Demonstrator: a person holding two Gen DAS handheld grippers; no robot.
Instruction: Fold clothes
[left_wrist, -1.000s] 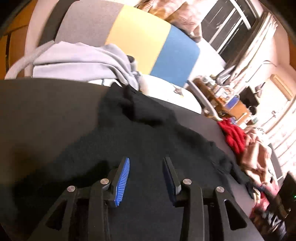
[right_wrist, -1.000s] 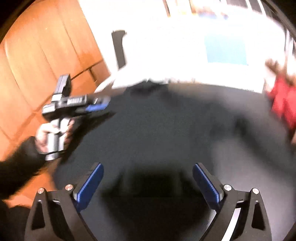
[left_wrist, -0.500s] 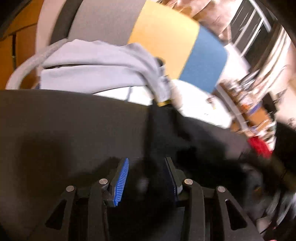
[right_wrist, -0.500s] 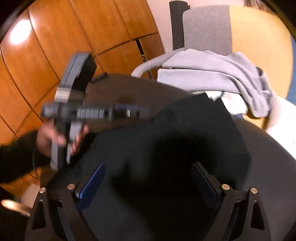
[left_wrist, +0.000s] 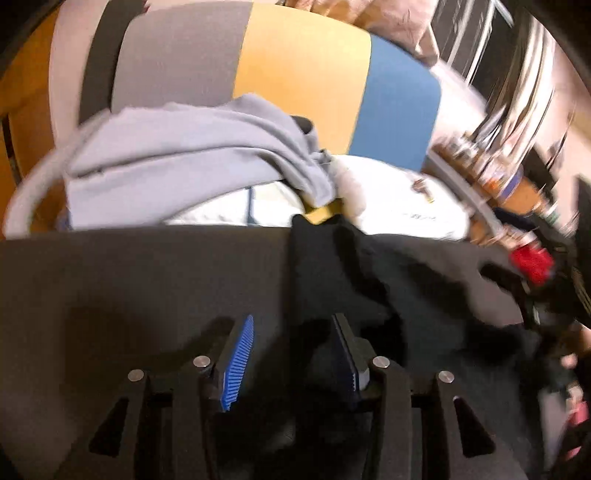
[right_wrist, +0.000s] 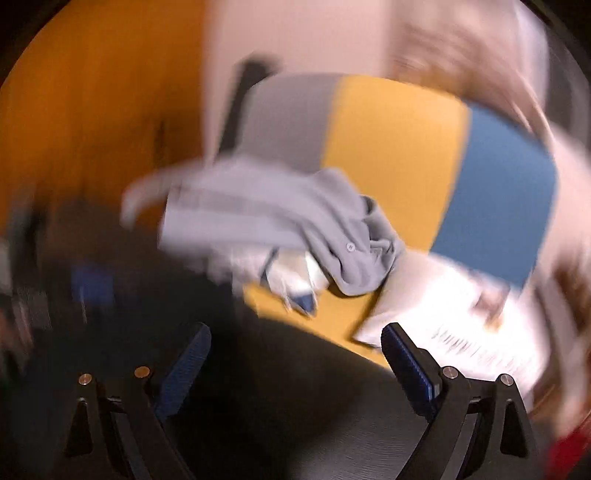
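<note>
Here, the left gripper stands narrowly parted, blue pads either side of a fold of the crumpled black garment; whether it grips the cloth, I cannot tell. The garment lies across the dark round table, its right end blurred. The right gripper is spread wide, holding nothing. Beyond, a grey hooded sweatshirt drapes a grey-yellow-blue chair; the right view is badly smeared.

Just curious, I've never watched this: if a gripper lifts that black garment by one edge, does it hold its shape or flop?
Probably flop: the black garment already lies in soft rumpled folds on the table. It looks like thin cloth, so likely light. It may bunch rather than slide.
</note>
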